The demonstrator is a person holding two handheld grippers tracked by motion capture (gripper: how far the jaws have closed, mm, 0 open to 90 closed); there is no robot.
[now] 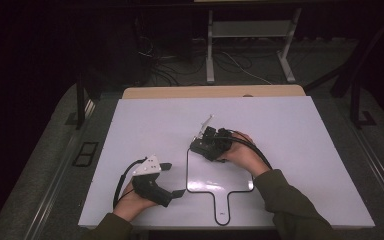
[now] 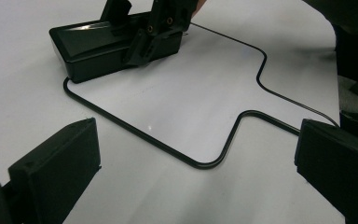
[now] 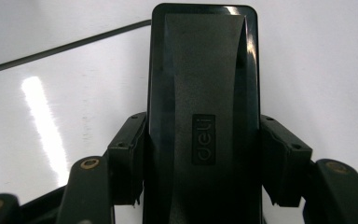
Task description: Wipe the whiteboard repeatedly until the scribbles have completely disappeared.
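A small white paddle-shaped board (image 1: 215, 176) with a thin black rim and a short handle lies flat on the table, also seen in the left gripper view (image 2: 182, 93). A black block eraser (image 3: 204, 84) marked "deli" rests at the board's far left corner (image 1: 200, 147), (image 2: 93, 49). My right gripper (image 3: 204, 158) is shut on the eraser, one pad pressed on each long side (image 1: 207, 142). My left gripper (image 1: 172, 179) sits near the board's near left corner, open, with nothing between its jaws (image 2: 196, 186).
The white tabletop (image 1: 300, 150) extends well beyond the board on every side, with a wooden strip (image 1: 215, 92) along its far edge. Behind it stand metal desk legs (image 1: 210, 50) and loose cables on a dark floor. Olive sleeves enter from the bottom.
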